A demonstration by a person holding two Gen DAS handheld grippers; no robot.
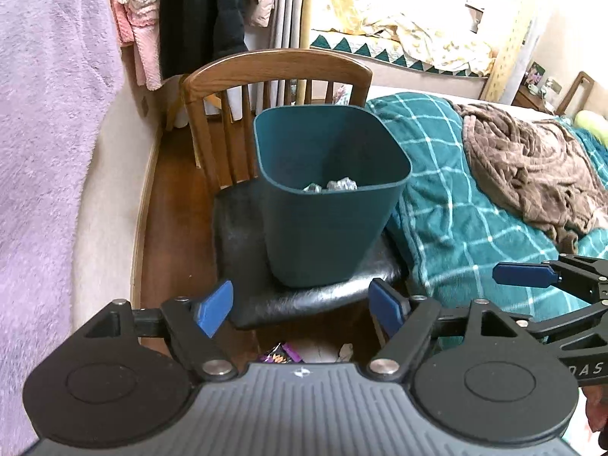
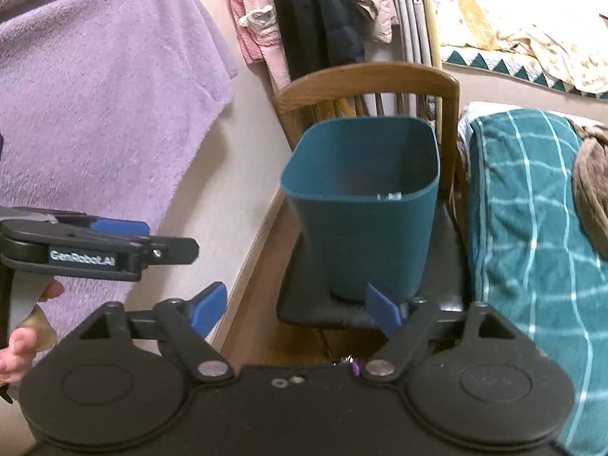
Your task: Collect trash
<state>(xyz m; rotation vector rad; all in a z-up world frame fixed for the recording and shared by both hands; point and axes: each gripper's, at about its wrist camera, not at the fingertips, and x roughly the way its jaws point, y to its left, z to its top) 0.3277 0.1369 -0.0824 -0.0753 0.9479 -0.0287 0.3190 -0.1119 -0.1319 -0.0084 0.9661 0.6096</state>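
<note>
Bin (image 1: 330, 205), dark teal with rounded corners, upright on black chair (image 1: 247, 250) seat beside bed (image 1: 456, 205), probably raised there for easy reach. Crumpled trash (image 1: 334, 185), pale and silvery, low inside against near wall, barely visible over rim in right view. More litter (image 1: 283, 353), purple wrapper and a pale scrap, on floor (image 1: 171, 235) just below chair, mostly hidden behind left tongs (image 1: 300, 307). Both tongs open and empty, blue pads spread wide, pointed down toward bin from near side; nothing between the pads. Right tongs (image 2: 296, 309) alongside the left, each visible in the other's view, fingers of a hand (image 2: 19, 345) at left edge of right view. Likely between pickups, with floor litter the next target. Beyond chair: clothes (image 1: 197, 15) on wall hooks, purple fleece (image 1: 45, 114) at left, brown blanket (image 1: 532, 167) on teal checked cover.
</note>
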